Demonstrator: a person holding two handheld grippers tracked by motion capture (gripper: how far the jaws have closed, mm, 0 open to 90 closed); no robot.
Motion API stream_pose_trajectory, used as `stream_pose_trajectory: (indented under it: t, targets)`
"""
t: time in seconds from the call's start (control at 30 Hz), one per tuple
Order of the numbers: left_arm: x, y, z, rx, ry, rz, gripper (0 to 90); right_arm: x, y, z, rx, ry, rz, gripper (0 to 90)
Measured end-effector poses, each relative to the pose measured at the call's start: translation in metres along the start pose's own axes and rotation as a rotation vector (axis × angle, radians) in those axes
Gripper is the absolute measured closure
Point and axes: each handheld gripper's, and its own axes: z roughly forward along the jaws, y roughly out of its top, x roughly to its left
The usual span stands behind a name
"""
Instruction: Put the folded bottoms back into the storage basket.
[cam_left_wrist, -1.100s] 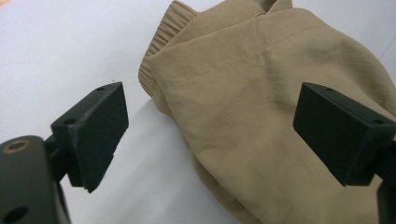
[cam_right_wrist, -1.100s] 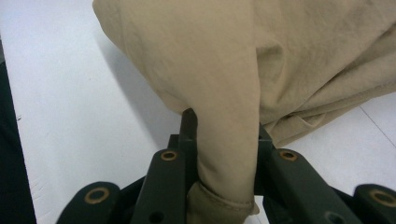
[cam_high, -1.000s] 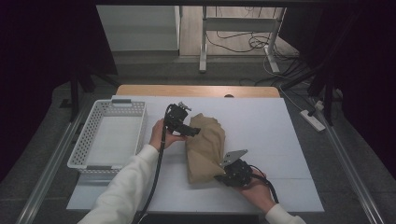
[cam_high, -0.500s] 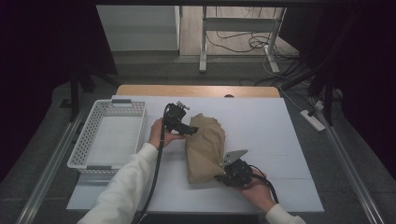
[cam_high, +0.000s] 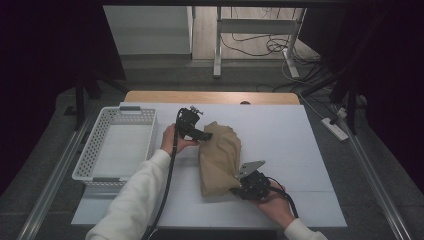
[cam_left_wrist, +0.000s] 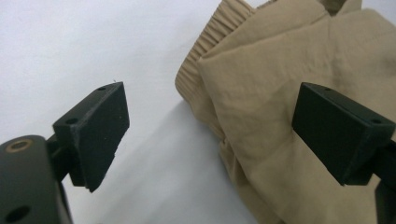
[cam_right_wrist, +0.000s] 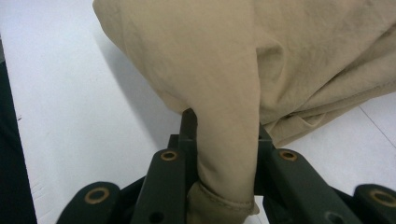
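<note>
A folded tan garment (cam_high: 220, 157) with an elastic waistband lies on the white table (cam_high: 290, 135). My left gripper (cam_high: 202, 136) hovers at the garment's far left edge, its jaws wide open with the waistband (cam_left_wrist: 205, 56) and a fold of the tan garment (cam_left_wrist: 261, 107) between them, untouched. My right gripper (cam_high: 239, 187) is at the near right corner, shut on a bunched fold of the tan garment (cam_right_wrist: 224, 140) that passes between its jaws.
A white perforated basket (cam_high: 118, 146) stands at the table's left side. A wooden strip (cam_high: 210, 97) runs along the far edge. Table legs and cables lie on the floor beyond.
My left gripper has shifted slightly towards the garment's far edge. The right gripper and its hold on the cloth are unchanged.
</note>
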Motion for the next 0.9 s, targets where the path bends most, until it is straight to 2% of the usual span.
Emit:
stream_pose_trajectory:
  t: [0.3, 0.63, 0.9]
  targets:
    - [-0.005, 0.008, 0.015, 0.022, 0.002, 0.018, 11.6, 0.0, 0.0, 0.0, -0.001, -0.001, -0.001, 74.5]
    - [-0.005, 0.01, 0.027, 0.031, -0.027, -0.002, 11.3, 0.0, 0.0, 0.0, 0.0, 0.002, -0.001, 74.5]
    - [-0.007, 0.01, 0.036, 0.054, -0.025, 0.014, 10.7, 0.0, 0.0, 0.0, 0.001, 0.004, 0.0, 74.5]
